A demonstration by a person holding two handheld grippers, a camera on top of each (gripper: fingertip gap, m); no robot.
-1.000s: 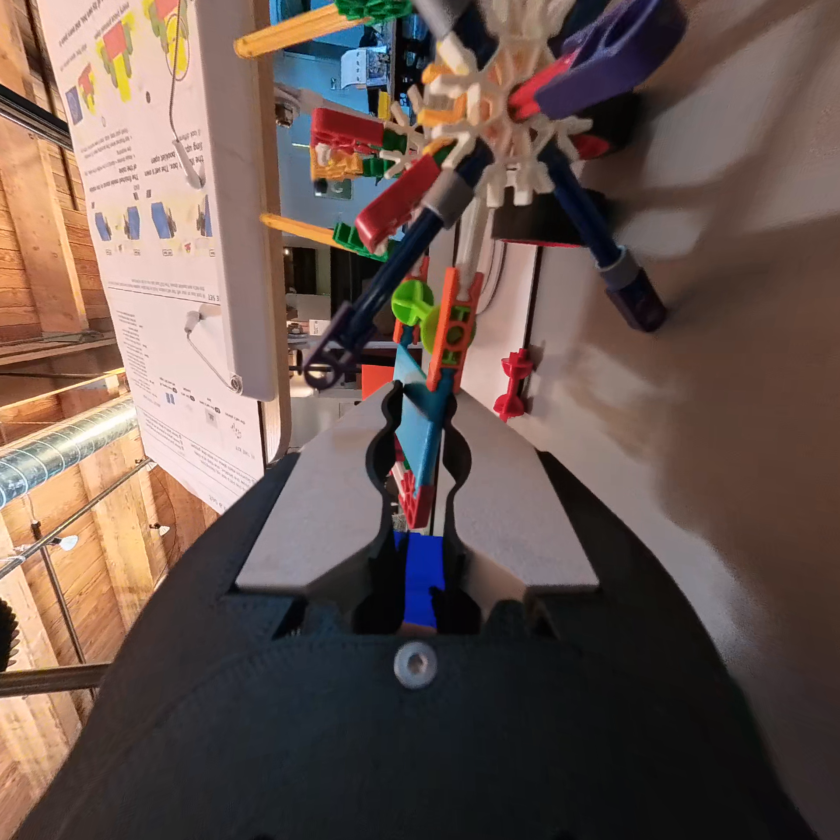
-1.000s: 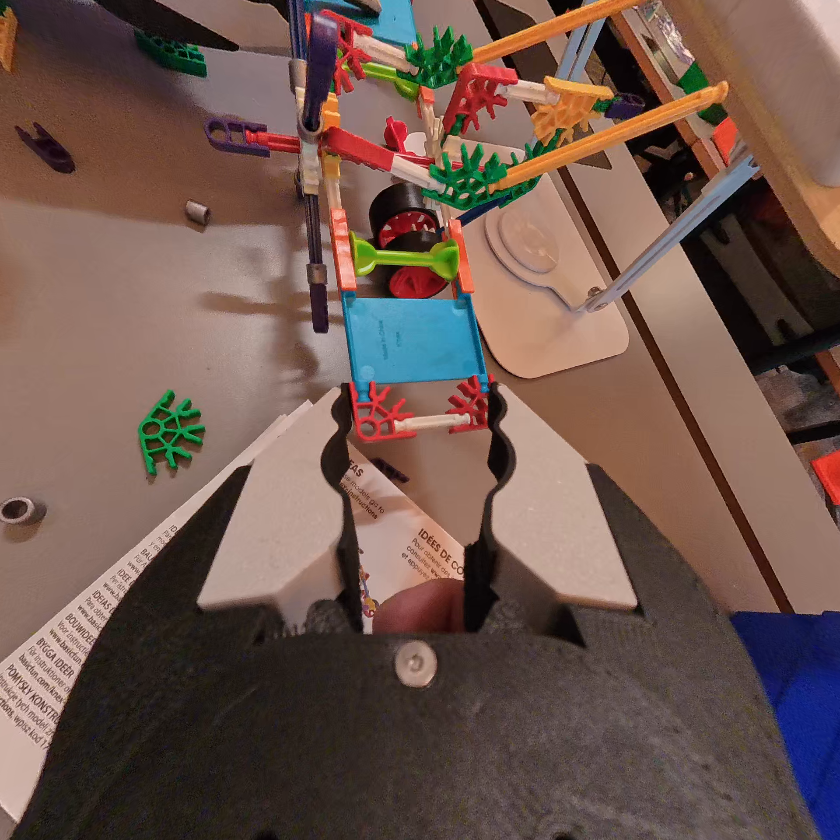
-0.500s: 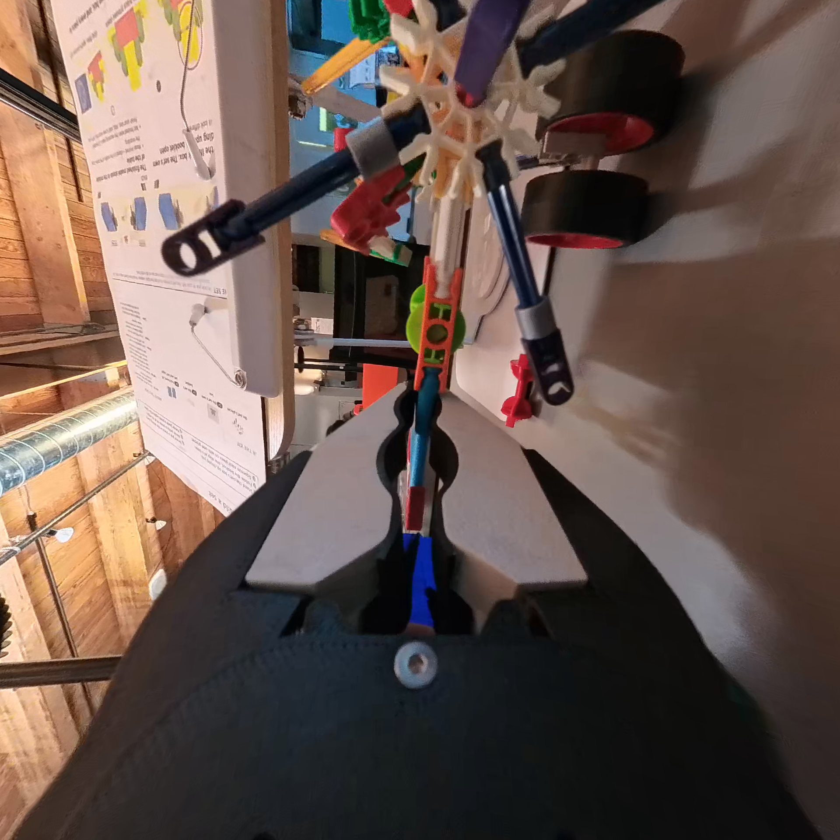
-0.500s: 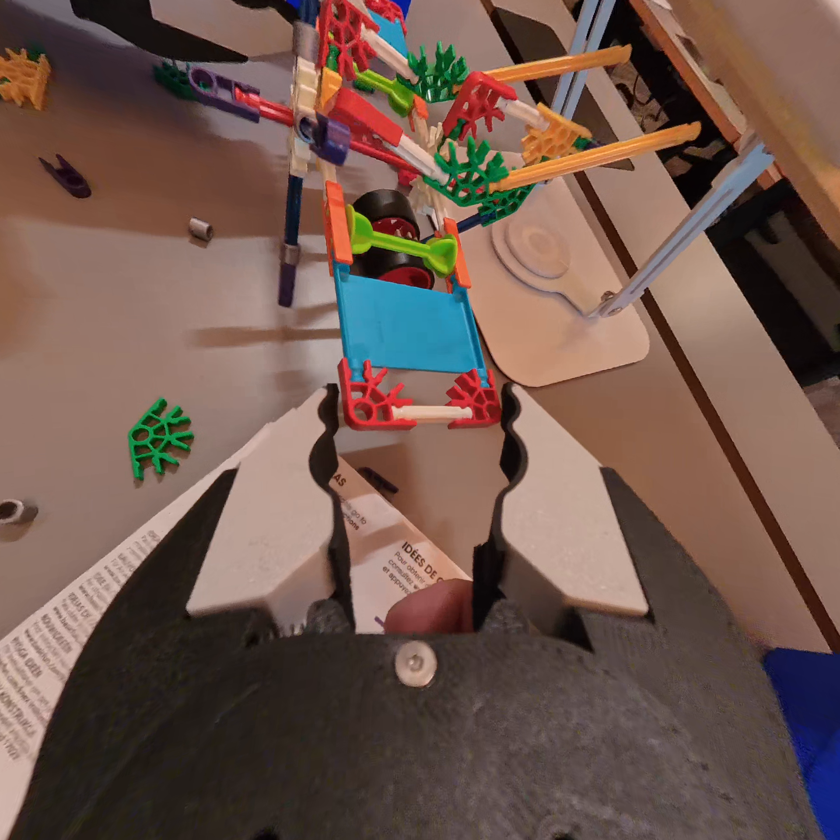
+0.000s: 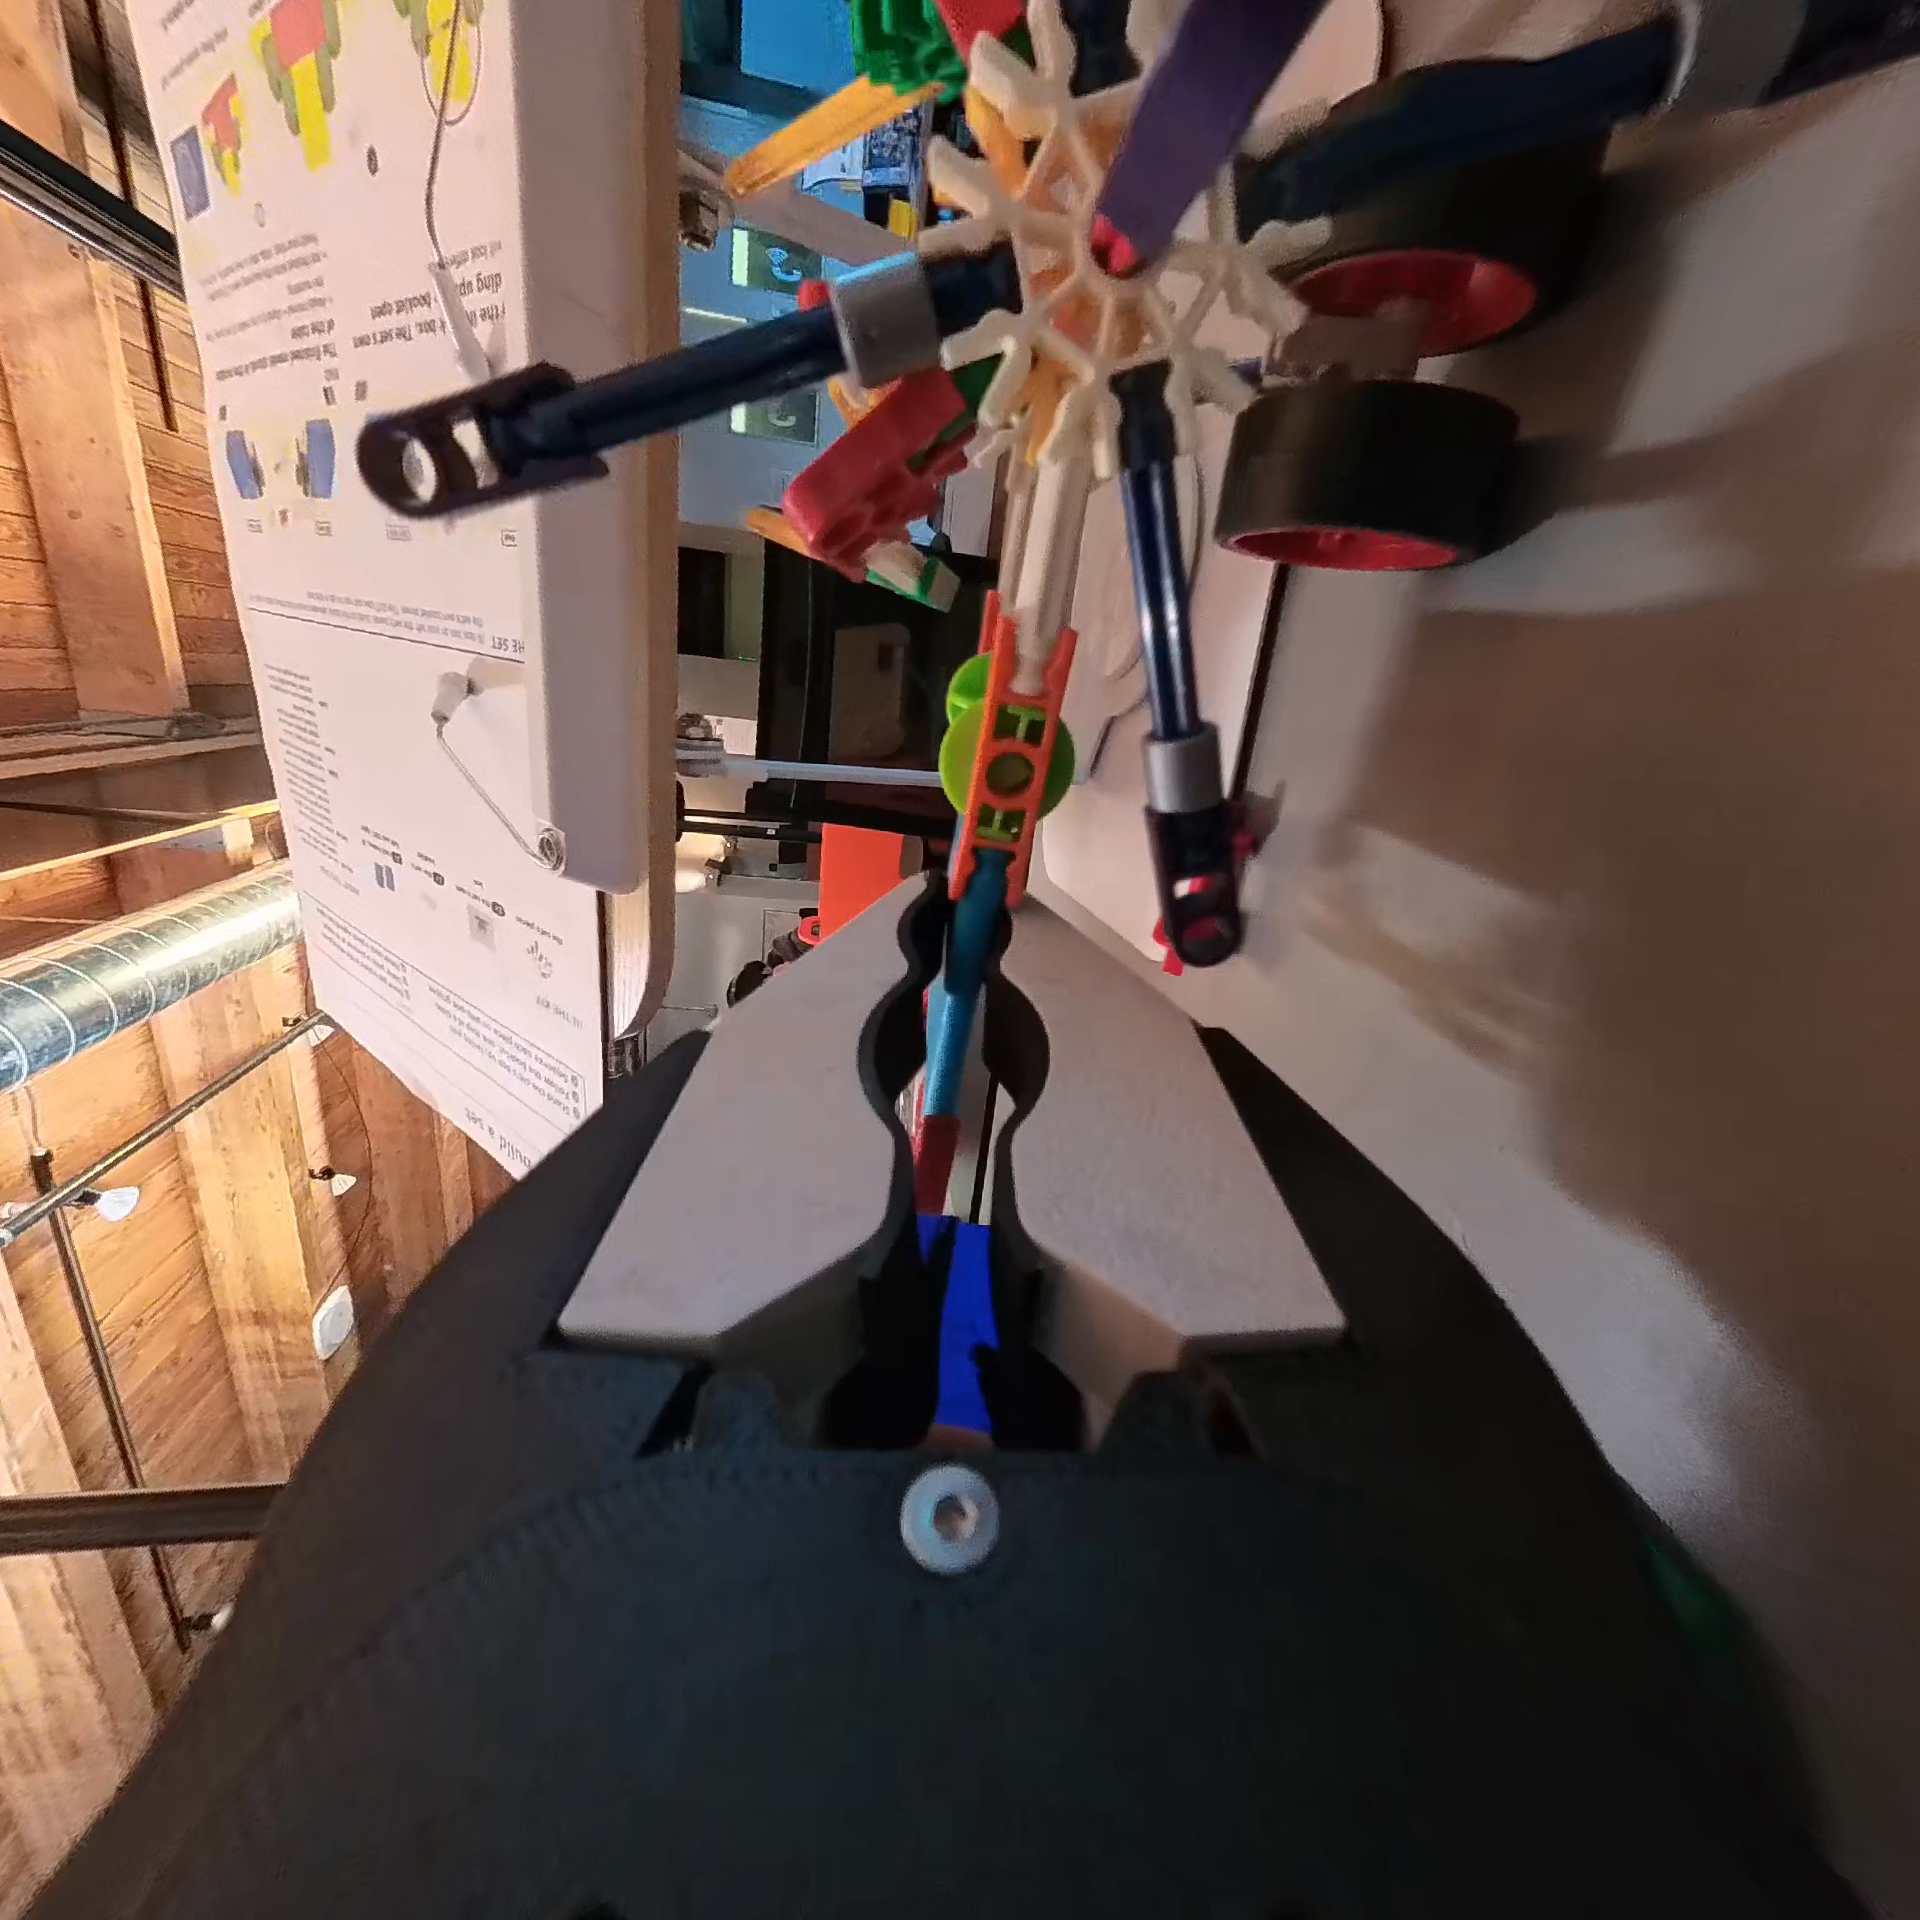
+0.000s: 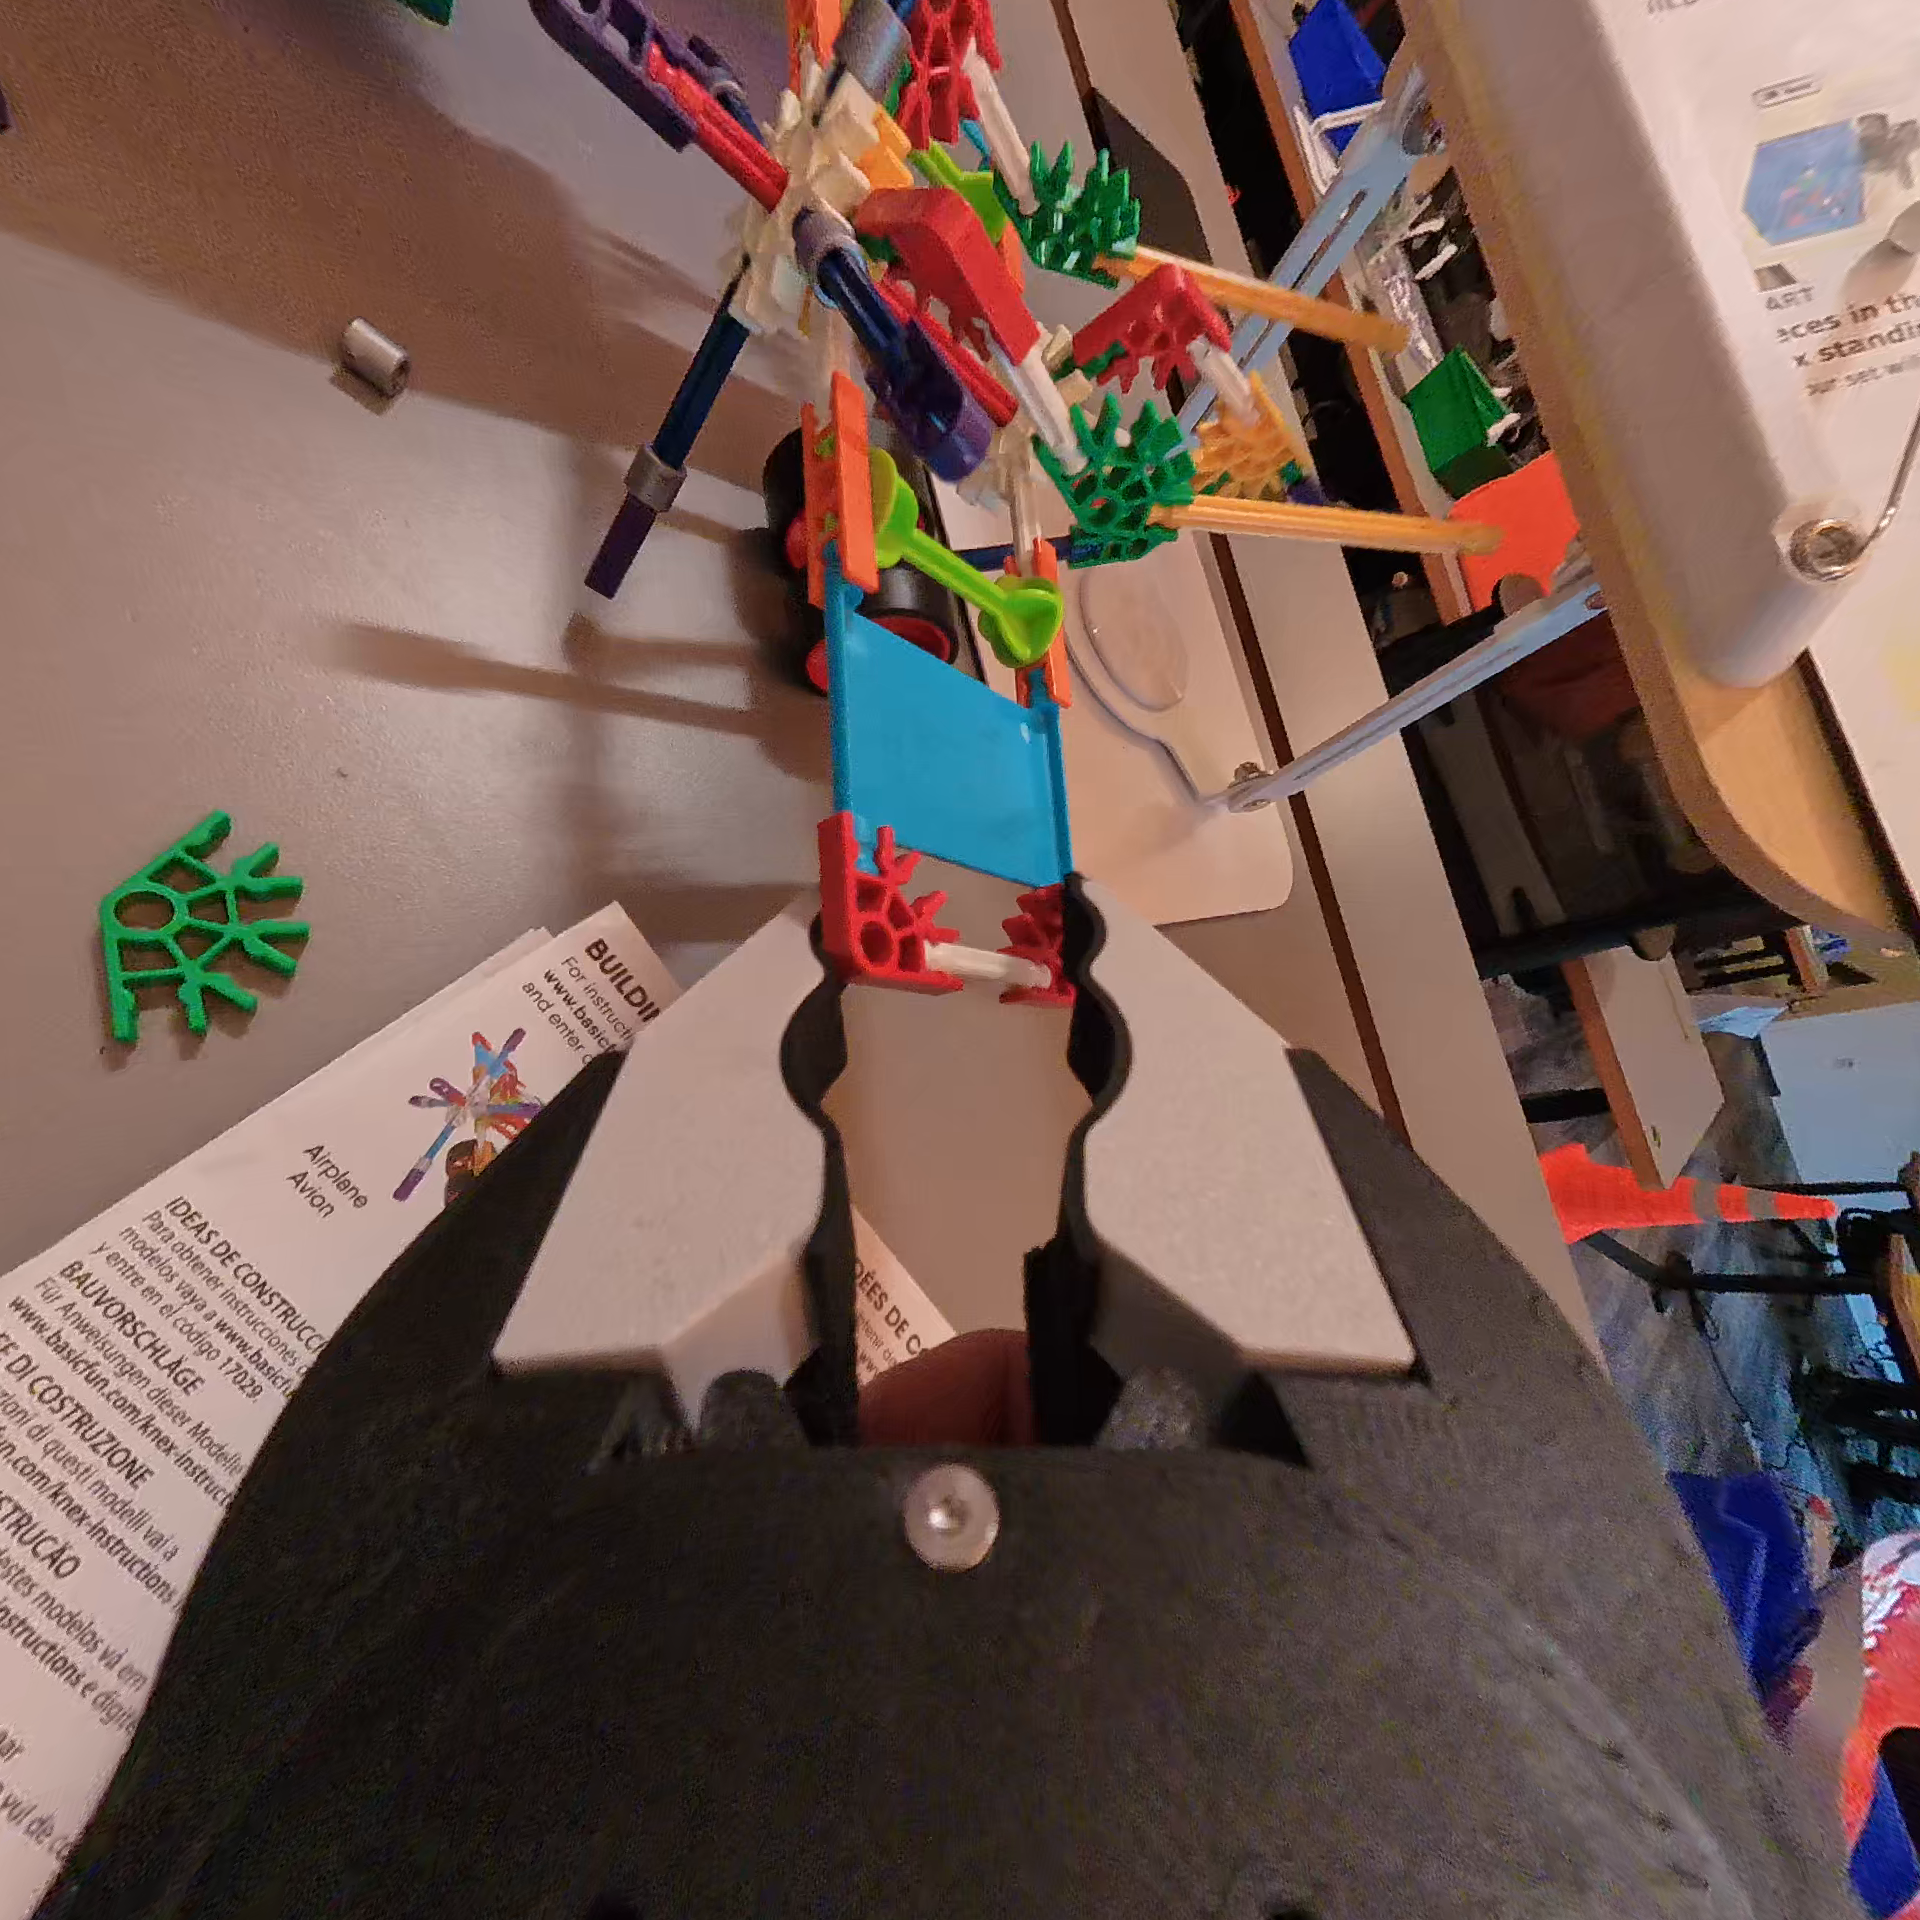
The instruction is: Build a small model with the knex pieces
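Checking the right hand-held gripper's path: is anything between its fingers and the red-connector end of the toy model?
Nothing visible. The right hand-held gripper has its fingertips flanking the red connectors at the end of the toy model. Only the leaflet and the table lie underneath.

the left wrist view is rolled onto its side, so the grey table (image 5: 1714, 935) stands up along the right edge, and it looks very close along its fingers at the edge of the toy model (image 5: 1049, 343), past it to a white board stand (image 5: 582, 520). the right wrist view looks down and forward over the table (image 6: 312, 623), close behind the model's (image 6: 940, 758) blue panel. both share that model and the board stand (image 6: 1683, 343).
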